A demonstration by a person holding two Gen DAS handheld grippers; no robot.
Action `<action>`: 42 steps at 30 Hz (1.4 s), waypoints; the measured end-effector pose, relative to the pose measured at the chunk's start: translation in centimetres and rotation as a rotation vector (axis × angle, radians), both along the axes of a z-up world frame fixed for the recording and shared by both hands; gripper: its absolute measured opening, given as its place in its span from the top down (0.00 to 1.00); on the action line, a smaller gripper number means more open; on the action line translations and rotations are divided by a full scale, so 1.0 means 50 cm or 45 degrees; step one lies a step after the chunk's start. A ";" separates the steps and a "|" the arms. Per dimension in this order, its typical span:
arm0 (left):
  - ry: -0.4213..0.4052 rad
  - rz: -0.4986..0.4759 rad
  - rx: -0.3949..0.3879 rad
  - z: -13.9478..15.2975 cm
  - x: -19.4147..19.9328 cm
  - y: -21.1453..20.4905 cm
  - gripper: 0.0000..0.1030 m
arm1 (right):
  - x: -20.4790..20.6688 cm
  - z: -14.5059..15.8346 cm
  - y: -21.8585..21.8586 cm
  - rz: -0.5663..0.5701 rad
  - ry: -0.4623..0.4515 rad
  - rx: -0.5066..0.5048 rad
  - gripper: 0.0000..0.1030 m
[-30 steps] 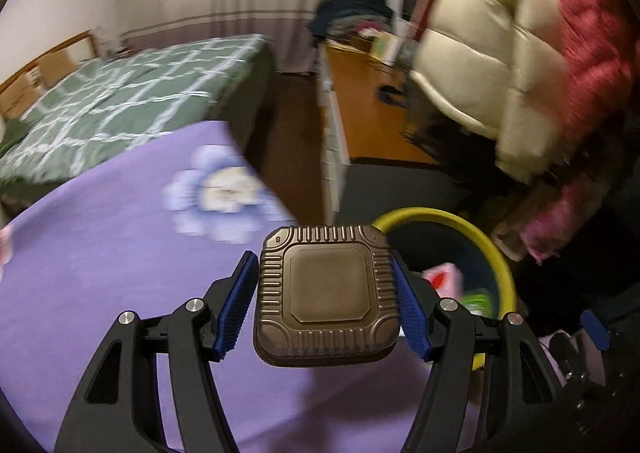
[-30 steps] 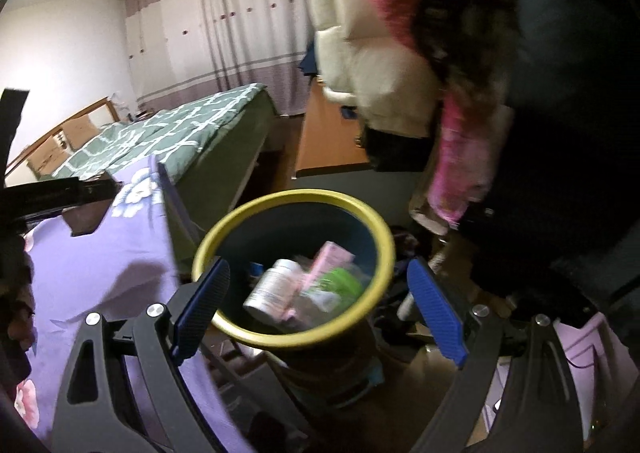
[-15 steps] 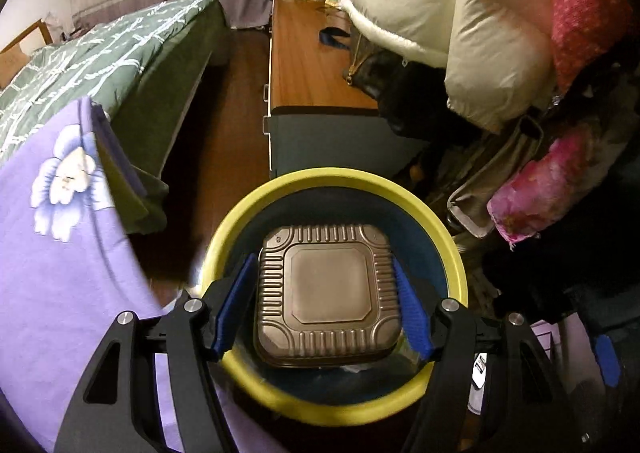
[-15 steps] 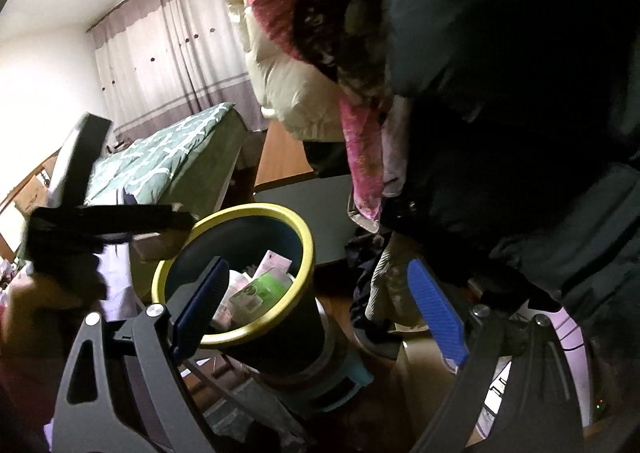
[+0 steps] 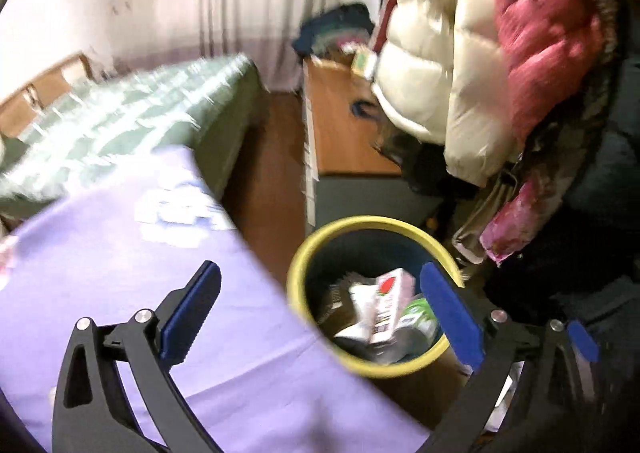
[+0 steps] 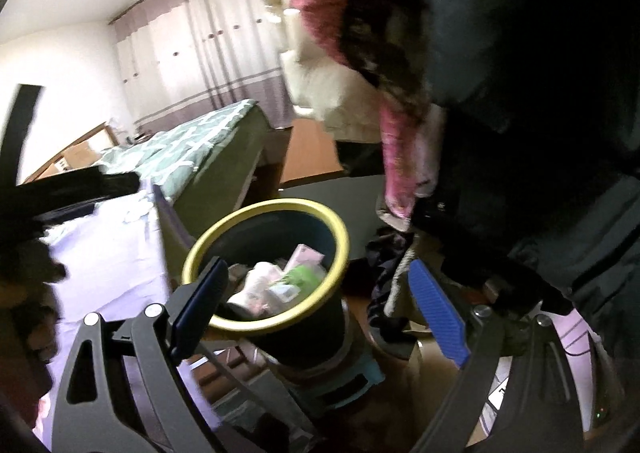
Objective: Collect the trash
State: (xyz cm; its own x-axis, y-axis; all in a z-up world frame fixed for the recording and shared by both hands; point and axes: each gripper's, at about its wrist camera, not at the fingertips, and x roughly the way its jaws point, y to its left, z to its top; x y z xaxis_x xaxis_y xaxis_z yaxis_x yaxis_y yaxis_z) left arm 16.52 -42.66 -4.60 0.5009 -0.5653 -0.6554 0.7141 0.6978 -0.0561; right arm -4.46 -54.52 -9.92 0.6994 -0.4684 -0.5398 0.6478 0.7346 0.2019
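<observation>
A dark bin with a yellow rim (image 5: 320, 249) stands beside the purple-clothed table (image 5: 100, 253). It holds trash: a pink and white carton (image 5: 386, 303), a green packet (image 5: 418, 311) and a ribbed brown tray (image 5: 340, 293) at the left wall. My left gripper (image 5: 320, 313) is open and empty above the bin's near edge. In the right wrist view the bin (image 6: 340, 237) sits on a teal stool (image 6: 360, 381). My right gripper (image 6: 316, 309) is open and empty just above and in front of it.
A green plaid bed (image 5: 120, 109) lies behind the table. A wooden desk (image 5: 340, 125) stands behind the bin. Puffy white (image 5: 432, 53) and pink (image 5: 540, 33) jackets hang close on the right, with dark clothes (image 6: 540, 93) below.
My left gripper opened and let go of the ribbed brown tray, which now lies in the bin. The left gripper has pulled back towards the table. The right gripper stayed open near the bin.
</observation>
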 end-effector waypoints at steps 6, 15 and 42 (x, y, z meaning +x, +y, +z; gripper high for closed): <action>-0.136 0.191 -0.150 0.082 -0.084 0.257 0.05 | 0.013 0.038 0.068 0.139 -0.015 -0.057 0.13; -0.263 0.564 -0.110 0.104 -0.191 0.569 0.05 | 0.021 0.101 0.189 0.396 -0.063 -0.117 0.10; -0.335 0.946 -0.208 0.084 -0.318 0.795 0.05 | 0.050 0.135 0.326 0.591 -0.055 -0.212 0.07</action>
State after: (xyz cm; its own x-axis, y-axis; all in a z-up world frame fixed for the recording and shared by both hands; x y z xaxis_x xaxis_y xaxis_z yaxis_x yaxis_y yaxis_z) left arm 0.62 -2.91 -0.39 0.9101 -0.1021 -0.4016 0.0703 0.9932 -0.0932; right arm -1.94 -38.22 -3.19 0.8748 -0.1798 -0.4499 0.2385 0.9681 0.0770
